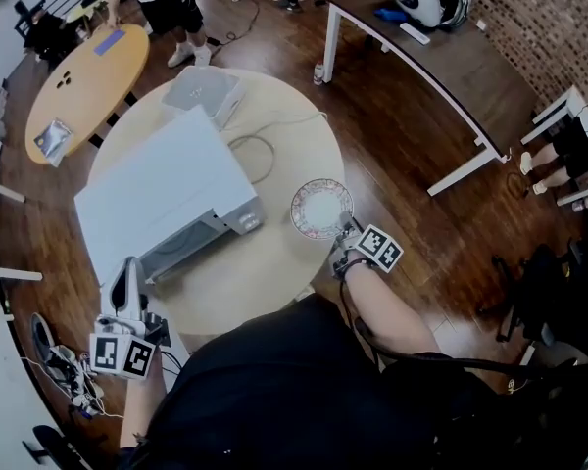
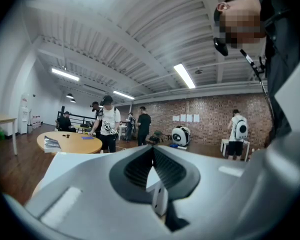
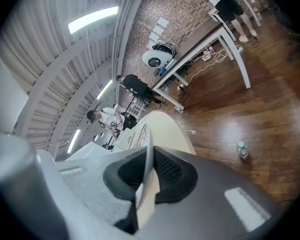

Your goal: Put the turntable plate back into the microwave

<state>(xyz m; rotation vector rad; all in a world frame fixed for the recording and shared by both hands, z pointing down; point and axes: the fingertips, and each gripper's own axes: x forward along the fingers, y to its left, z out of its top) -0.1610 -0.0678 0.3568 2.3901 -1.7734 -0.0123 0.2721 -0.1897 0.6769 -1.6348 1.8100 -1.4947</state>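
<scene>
I had right tongs (image 1: 348,233) clamped on the turntable plate (image 1: 321,209) rim, with the plate over the bench (image 1: 274,282), right of the microwave (image 1: 162,194). Left tongs (image 1: 129,266) were closed and empty, near the microwave's front.

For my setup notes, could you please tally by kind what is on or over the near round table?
Microwave: 1
Turntable plate, gripped by the right claw: 1
Grey flat device: 1
Cable: 1
Total: 4
</scene>
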